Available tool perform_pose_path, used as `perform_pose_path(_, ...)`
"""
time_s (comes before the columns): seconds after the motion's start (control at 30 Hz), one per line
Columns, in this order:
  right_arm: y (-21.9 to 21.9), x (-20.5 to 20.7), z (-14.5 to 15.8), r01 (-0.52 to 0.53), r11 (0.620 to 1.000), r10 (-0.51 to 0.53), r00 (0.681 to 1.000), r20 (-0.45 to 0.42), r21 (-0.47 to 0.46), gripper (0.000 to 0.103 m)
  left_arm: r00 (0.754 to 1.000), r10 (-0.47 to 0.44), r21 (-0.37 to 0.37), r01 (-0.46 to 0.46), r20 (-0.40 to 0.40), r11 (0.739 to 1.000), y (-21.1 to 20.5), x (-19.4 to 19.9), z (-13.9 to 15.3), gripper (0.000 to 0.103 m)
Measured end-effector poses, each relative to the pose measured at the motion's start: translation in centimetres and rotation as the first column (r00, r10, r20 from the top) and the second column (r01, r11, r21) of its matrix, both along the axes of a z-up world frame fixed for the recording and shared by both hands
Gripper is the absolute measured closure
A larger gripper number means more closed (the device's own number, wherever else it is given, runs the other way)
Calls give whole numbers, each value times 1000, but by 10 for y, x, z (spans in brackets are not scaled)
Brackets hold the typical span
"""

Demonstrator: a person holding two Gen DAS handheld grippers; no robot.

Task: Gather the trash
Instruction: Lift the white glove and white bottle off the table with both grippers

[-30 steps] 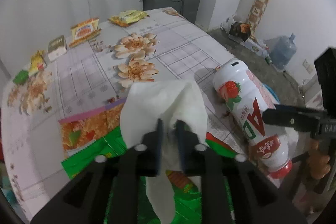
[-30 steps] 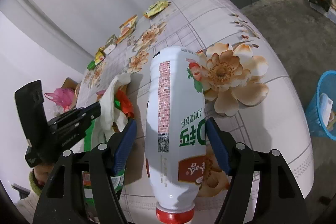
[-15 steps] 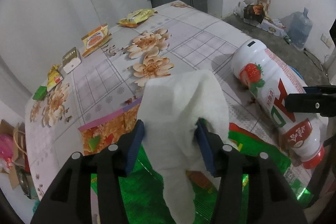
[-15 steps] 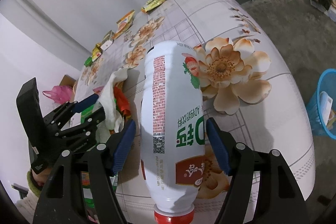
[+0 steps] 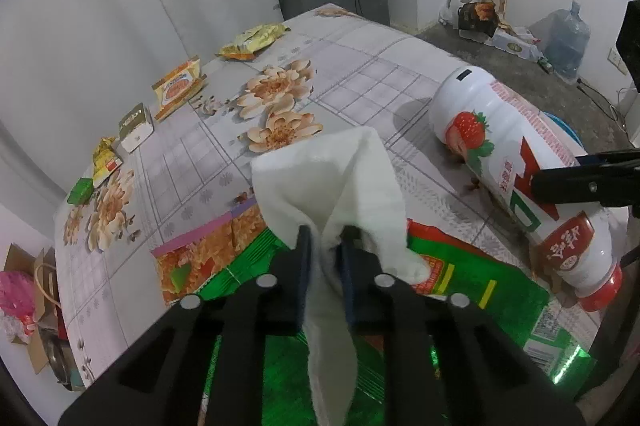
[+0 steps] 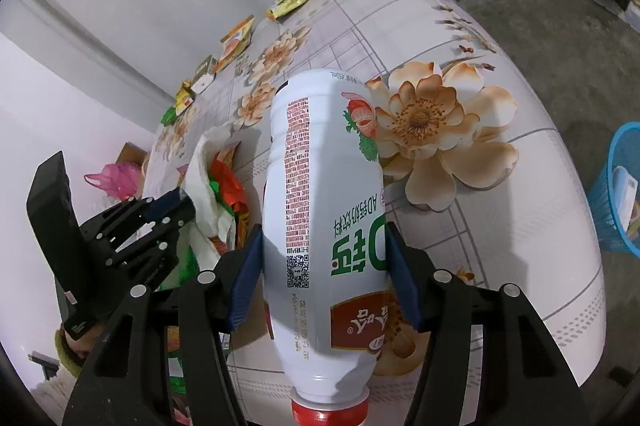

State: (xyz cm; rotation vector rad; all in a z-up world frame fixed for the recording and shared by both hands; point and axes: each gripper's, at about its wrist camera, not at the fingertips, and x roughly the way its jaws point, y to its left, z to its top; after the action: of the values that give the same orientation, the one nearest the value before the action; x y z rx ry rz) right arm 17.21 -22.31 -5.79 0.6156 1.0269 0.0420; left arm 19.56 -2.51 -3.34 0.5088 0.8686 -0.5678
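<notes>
A white tissue (image 5: 328, 178) stands bunched over a green wrapper (image 5: 480, 290). My left gripper (image 5: 325, 246) is closing and its pads pinch the tissue's lower fold. From the right wrist view, the tissue (image 6: 204, 178) pokes out of the left gripper (image 6: 176, 210). A white strawberry-drink bottle (image 6: 324, 186) with a red cap lies on the floral table (image 5: 360, 66), cap toward me. The closing jaws of my right gripper (image 6: 324, 266) have both blue pads against the bottle's sides. The left wrist view shows the bottle (image 5: 508, 162) at right.
An orange snack wrapper (image 5: 200, 258) lies under the green one. Several packets line the table's far left edge: a yellow bag (image 5: 256, 40), an orange packet (image 5: 178, 86), a small box (image 5: 136, 126). A blue basket (image 6: 620, 194) stands on the floor at right.
The left jaws spread apart around the tissue, then closed back onto it. The right jaws narrowed until their pads met the bottle. Neither hand shifted much.
</notes>
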Motion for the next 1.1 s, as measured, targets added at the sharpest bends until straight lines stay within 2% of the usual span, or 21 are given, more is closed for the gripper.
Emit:
perform_pose_path(0.23,-3,-2,3,11,1000,-11,1000,8,-2,48,998,-10,4,10,54,1000,1,-8,10,94)
perform_pose_path(0.73,-11,-14,18,38,999,-38,998,47,0,48,993,7,-46,-1,118,999,11,-23,36,94)
perform_pose_path(0.9,-14,-19,24,49,999,-49,997,62,5,48,991,31,-90,-19,133,996,19,-29,49,94)
perform_pose_path(1.1,-16,-30,38,69,998,-69,994,90,2,48,984,83,-218,-48,155,975,38,-44,75,94)
